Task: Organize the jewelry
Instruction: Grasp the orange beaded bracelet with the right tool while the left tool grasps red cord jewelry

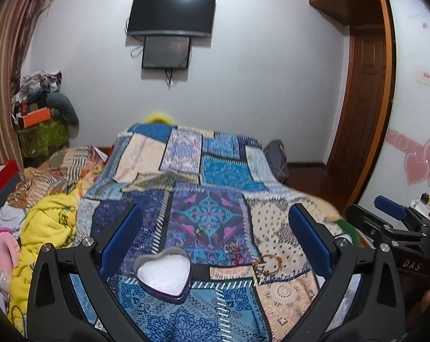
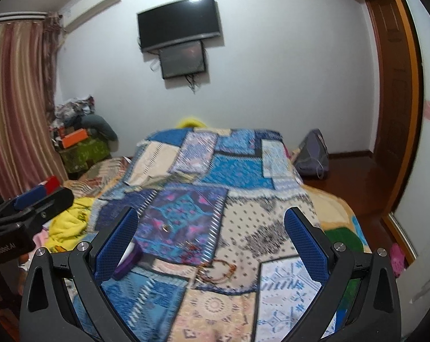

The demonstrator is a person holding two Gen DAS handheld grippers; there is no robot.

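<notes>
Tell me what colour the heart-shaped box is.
Purple heart-shaped box with white lining, clearest in the left wrist view.

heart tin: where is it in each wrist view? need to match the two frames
Left wrist: heart-shaped tin sits low centre, between the open fingers of the left gripper, white lining showing, on the patchwork bedspread.
Right wrist: only its purple edge shows at lower left, mostly hidden behind the left finger of the right gripper.
Shared landmark: beaded bracelet, lying just right of the tin.
</notes>
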